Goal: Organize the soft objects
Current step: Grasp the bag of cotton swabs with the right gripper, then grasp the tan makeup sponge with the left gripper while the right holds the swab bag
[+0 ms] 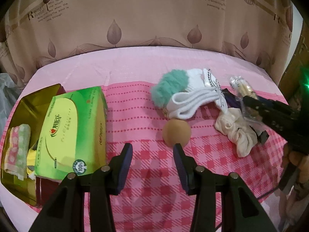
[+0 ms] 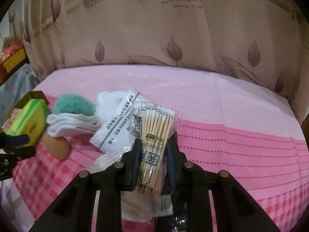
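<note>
R gripper [image 2: 152, 166] was clamped on the cotton swab bag [image 2: 154, 135], long axis running fwd between its fingers, while L gripper [image 1: 152, 154], jaws apart & empty, sat nearer the box [image 1: 25, 104] at far left.

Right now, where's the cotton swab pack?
The cotton swab pack is clamped in the right gripper, at the right end of the pile, above the cream scrunchie, right of the white socks.

Both my wrist views face the curtain [image 1: 154, 15] low over the bench [image 1: 135, 73] (shared: white socks [image 1: 193, 100], nearer at right).
</note>
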Demonstrator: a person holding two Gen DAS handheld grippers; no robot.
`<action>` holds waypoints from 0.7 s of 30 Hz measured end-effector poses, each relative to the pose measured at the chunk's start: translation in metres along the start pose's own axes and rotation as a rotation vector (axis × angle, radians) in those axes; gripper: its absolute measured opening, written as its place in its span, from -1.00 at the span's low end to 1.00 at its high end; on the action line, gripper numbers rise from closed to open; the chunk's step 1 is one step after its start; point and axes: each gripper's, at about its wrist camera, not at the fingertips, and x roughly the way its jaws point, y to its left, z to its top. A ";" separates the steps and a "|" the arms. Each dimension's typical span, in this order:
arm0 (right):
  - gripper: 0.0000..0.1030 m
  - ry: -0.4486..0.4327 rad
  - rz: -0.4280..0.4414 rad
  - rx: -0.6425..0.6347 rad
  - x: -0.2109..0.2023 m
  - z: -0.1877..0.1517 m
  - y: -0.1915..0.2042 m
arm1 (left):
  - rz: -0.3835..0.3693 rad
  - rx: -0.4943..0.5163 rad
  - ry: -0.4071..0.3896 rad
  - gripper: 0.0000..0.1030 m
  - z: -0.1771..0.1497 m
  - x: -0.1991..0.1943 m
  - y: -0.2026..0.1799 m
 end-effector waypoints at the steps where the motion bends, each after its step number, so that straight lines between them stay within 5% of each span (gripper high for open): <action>1: -0.56 -0.007 0.010 0.001 -0.006 -0.001 0.000 | -0.004 0.003 0.000 -0.14 0.000 0.001 0.000; 10: -0.57 0.036 0.177 -0.088 -0.026 -0.027 0.048 | -0.064 -0.016 0.022 -0.13 -0.001 0.004 -0.005; 14: -0.57 0.105 0.236 -0.190 -0.016 -0.046 0.078 | -0.107 -0.018 0.020 0.02 0.002 0.005 -0.009; 21: -0.57 0.119 0.104 -0.267 -0.004 -0.055 0.085 | -0.136 -0.005 0.039 0.04 0.010 0.023 -0.021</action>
